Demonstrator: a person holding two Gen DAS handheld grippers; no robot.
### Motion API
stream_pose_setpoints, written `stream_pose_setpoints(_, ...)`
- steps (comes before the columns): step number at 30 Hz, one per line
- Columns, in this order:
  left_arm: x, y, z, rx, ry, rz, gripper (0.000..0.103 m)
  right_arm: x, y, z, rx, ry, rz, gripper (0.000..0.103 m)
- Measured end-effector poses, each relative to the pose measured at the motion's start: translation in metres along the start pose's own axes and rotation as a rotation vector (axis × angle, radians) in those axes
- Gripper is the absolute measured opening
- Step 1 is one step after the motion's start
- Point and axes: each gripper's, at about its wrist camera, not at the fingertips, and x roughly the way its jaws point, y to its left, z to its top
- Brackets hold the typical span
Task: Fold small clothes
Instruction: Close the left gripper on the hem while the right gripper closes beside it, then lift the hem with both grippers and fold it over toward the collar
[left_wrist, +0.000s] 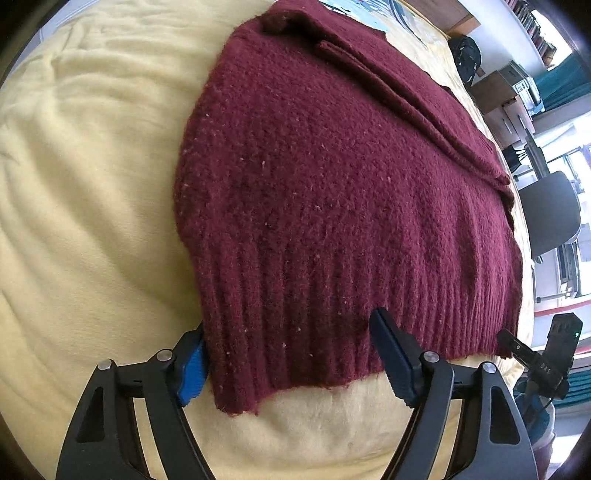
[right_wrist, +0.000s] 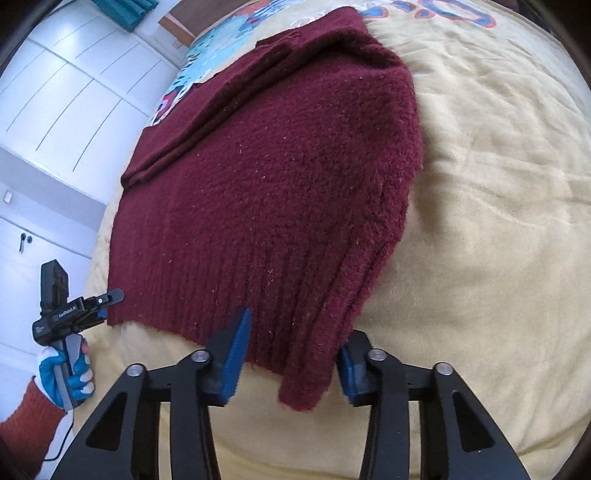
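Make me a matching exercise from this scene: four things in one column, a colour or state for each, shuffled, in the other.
1. sweater
2. bedspread
3. left hand-held gripper
4. glove

a. blue and white
b. yellow
c. open, astride the ribbed hem
d. maroon, sides folded in

Pairs: 1-d, 2-b, 3-c, 4-a

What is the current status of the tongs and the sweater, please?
Left tongs open, straddling the hem's left corner. Right tongs open around the right corner. Maroon sweater flat on the yellow blanket, sleeve folded across. Nothing in the way.
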Motion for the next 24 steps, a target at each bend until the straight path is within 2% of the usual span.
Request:
stream_pose_setpoints(4,0.004,-0.005,0.006,-0.008,0.004,0.016,0.063,0.001,-0.005,0.0,0.023,-0.005,0.012,0.034)
stream_pose_setpoints(9,0.003,-0.004,0.005,-0.023,0.003,0.023,0.059,0.001,-0.006,0.0,0.025,-0.007,0.018,0.027)
stream_pose_setpoints(12,0.003,-0.007,0.004,-0.019,0.01,0.02,0.047,-0.001,-0.01,-0.001,0.032,-0.011,0.026,0.02)
stream_pose_setpoints(15,0.004,-0.01,0.004,-0.016,0.013,0.021,0.041,-0.003,-0.012,-0.001,0.033,-0.015,0.028,0.016)
stream_pose_setpoints(21,0.003,-0.008,0.005,-0.041,0.006,-0.006,0.015,-0.003,-0.01,-0.001,0.03,-0.019,0.03,0.013)
stream_pose_setpoints(24,0.001,-0.009,0.005,-0.033,-0.003,-0.007,0.012,-0.003,-0.008,-0.001,0.024,-0.019,0.027,0.012)
